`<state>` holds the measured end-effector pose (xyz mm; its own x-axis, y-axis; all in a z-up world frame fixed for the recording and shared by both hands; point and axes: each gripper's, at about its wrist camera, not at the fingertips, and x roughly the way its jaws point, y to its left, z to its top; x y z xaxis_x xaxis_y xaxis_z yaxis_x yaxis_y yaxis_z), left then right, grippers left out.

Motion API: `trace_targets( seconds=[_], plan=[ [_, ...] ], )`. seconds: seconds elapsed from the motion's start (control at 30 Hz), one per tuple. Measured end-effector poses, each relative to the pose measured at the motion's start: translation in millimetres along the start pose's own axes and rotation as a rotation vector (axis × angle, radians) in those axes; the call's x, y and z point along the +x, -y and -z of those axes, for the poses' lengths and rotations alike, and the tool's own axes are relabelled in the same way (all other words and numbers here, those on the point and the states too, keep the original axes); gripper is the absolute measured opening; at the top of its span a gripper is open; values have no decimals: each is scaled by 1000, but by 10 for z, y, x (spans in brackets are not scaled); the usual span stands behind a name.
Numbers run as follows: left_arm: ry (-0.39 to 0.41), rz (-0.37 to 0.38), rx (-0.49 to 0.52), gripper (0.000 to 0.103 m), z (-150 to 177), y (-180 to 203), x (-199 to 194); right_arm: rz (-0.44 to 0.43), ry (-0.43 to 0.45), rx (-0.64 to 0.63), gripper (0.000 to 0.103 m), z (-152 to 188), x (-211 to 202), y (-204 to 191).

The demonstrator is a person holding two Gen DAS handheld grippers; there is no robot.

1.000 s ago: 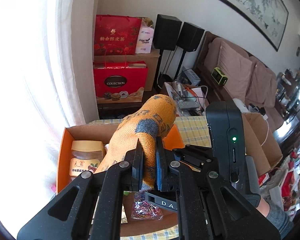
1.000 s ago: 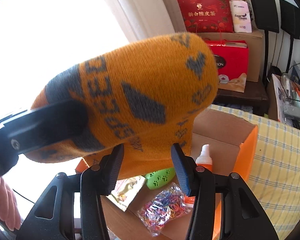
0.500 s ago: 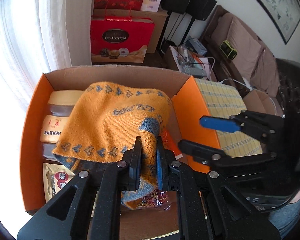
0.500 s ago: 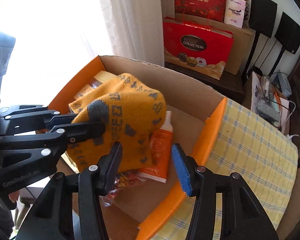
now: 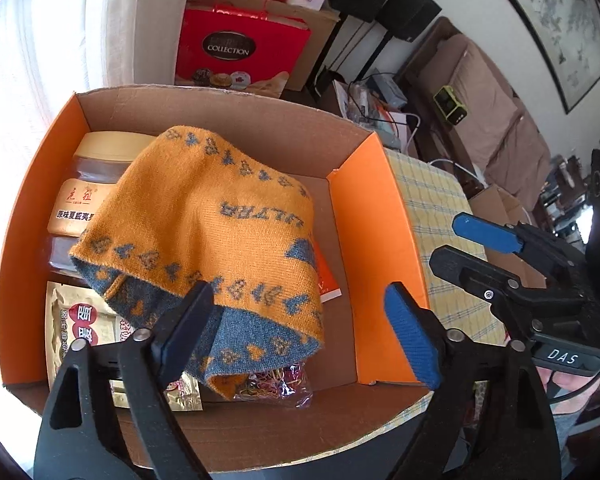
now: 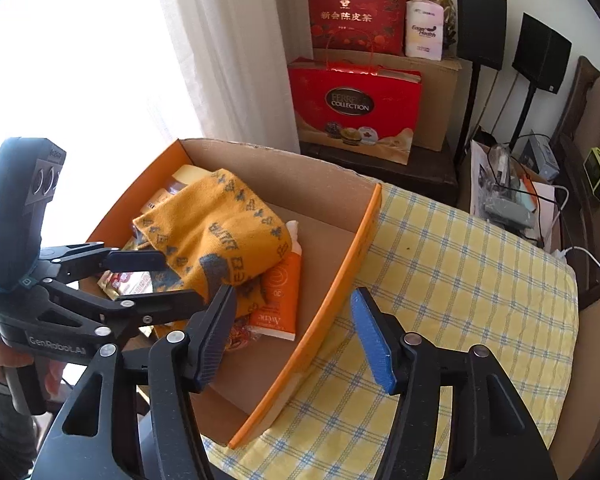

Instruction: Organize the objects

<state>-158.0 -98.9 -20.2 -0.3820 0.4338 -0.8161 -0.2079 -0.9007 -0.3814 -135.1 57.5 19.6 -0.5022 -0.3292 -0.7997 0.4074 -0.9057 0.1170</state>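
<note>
An orange knit hat (image 5: 216, 232) with grey lettering lies in the open orange cardboard box (image 5: 376, 240), draped over a jar (image 5: 88, 184) and an orange tube (image 6: 282, 292). My left gripper (image 5: 300, 332) is open just above the hat's grey brim, holding nothing. It also shows in the right wrist view (image 6: 172, 276) at the box's left side. My right gripper (image 6: 292, 340) is open and empty above the box's near orange wall (image 6: 332, 292).
In the box lie snack packets (image 5: 84, 332) and a bag of coloured rubber bands (image 5: 276, 384). The box stands on a yellow checked tablecloth (image 6: 460, 280). Red gift bags (image 6: 356, 108), speakers and a sofa stand behind.
My left gripper opened and let go of the hat, which now rests in the box. My right gripper drew back toward the box's near wall.
</note>
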Motion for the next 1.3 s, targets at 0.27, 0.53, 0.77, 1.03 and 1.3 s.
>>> trace_targets(
  seconds=[0.27, 0.53, 0.77, 1.03, 1.3],
  plan=[
    [104, -76, 14, 96, 131, 79, -213, 54, 58, 38, 83, 167, -180, 127],
    [151, -133, 76, 97, 306, 282, -309, 106, 114, 90, 91, 381, -401, 280],
    [210, -155, 70, 97, 465, 419, -372, 187, 163, 163, 101, 698, -546, 431],
    [194, -141, 72, 97, 645, 520, -253, 242, 201, 206, 103, 982, -766, 517],
    [217, -169, 64, 101, 844, 637, -267, 266, 195, 244, 103, 1260, -852, 582]
  ],
)
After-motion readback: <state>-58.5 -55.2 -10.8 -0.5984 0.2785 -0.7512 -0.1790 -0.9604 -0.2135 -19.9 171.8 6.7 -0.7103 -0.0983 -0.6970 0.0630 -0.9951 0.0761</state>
